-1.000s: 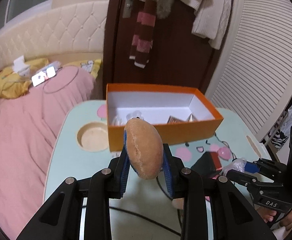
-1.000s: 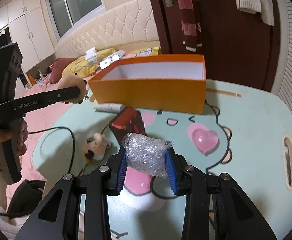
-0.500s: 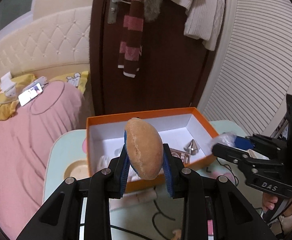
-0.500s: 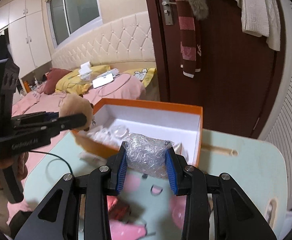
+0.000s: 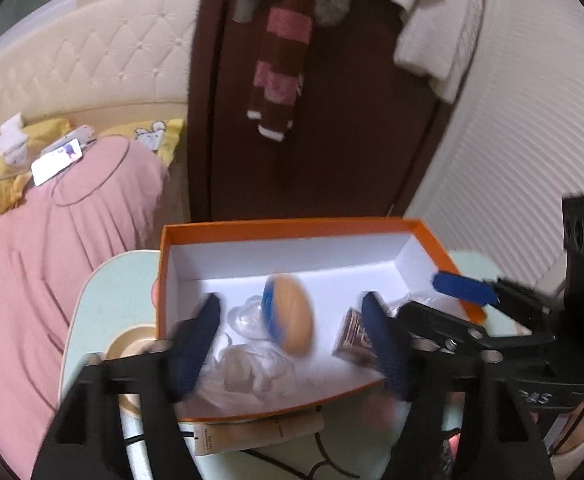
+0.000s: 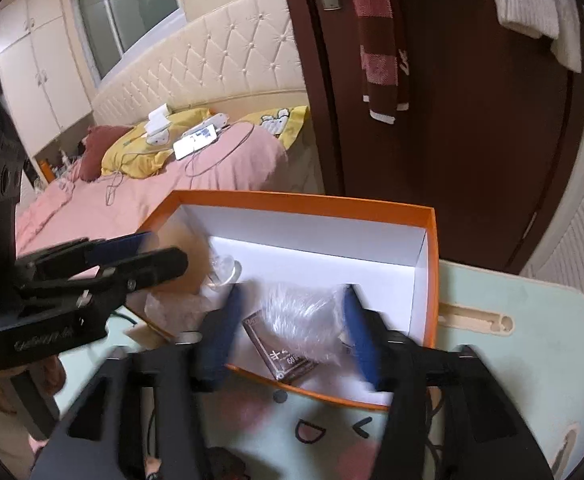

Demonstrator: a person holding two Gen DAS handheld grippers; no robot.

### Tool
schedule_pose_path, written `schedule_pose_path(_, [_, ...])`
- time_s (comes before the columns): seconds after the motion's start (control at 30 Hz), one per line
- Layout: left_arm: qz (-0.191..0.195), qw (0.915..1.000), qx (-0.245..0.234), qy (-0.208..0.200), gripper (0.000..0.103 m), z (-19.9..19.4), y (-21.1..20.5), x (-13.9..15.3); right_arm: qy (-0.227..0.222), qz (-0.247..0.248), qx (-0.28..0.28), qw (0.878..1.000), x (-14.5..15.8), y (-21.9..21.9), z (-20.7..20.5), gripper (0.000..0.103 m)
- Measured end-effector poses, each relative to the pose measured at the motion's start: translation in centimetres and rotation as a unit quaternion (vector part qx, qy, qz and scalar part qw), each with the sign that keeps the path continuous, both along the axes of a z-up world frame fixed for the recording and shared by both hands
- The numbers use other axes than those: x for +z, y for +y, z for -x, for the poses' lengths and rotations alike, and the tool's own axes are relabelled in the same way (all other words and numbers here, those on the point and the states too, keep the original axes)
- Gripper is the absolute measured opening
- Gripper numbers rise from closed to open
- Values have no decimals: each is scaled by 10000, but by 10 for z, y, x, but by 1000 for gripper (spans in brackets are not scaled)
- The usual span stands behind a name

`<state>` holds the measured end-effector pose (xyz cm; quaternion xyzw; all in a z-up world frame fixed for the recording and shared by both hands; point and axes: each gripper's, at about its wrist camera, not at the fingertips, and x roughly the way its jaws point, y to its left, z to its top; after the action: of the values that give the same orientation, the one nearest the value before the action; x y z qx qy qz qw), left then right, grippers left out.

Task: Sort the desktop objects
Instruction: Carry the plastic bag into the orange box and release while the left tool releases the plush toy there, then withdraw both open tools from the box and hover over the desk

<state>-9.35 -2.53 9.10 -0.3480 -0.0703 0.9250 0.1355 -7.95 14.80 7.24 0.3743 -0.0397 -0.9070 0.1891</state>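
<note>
An orange box with a white inside (image 5: 292, 226) (image 6: 431, 248) stands on the pale green table. My left gripper (image 5: 292, 344) is open above it; the tan bread-shaped toy (image 5: 292, 320) is loose between the jaws, blurred, over the box floor. My right gripper (image 6: 292, 332) is open over the box's near right corner; the clear bubble-wrap bundle (image 6: 303, 320) is free between its jaws, on a dark card packet (image 6: 280, 356). Clear plastic pieces (image 5: 248, 360) lie in the box. Each gripper shows in the other's view: the right one (image 5: 463, 300), the left one (image 6: 132, 256).
The table (image 6: 491, 400) has a cartoon face print and a round cup hole (image 5: 126, 340). A beige tube (image 5: 252, 434) and a black cable lie before the box. A pink bed (image 5: 52, 260) is on the left, a brown door (image 5: 331, 120) behind.
Both grippers moved over the box and opened. The bread toy and the bubble-wrap bundle left their jaws and are dropping into the box.
</note>
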Motion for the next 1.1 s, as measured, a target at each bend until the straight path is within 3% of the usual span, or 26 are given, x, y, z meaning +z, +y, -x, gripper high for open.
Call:
schedule_pose_path(0.07, [-113,9999,20,1,76,-1,-4,0,136,193,-123,9996,3,5,-3,79])
schedule_pose_path(0.37, [-11,10000,65,67,76,-14,-7,5,227,321,-118,9992,12,10,-16,80])
schedule_pose_path(0.73, [163,9993,306,170,76,-63,-27,18,313,309,-155,9989,22,19,-54,80])
schedule_pose_path(0.9, [344,9986,386,78,76,-93,-31,14,231,37,-173,9996,15,22,-83,80])
schedule_pose_path(1.1, [536,9973,487,-134,80,-122,-27,-11,11,-378,-192,9991,-8,21,-118,80])
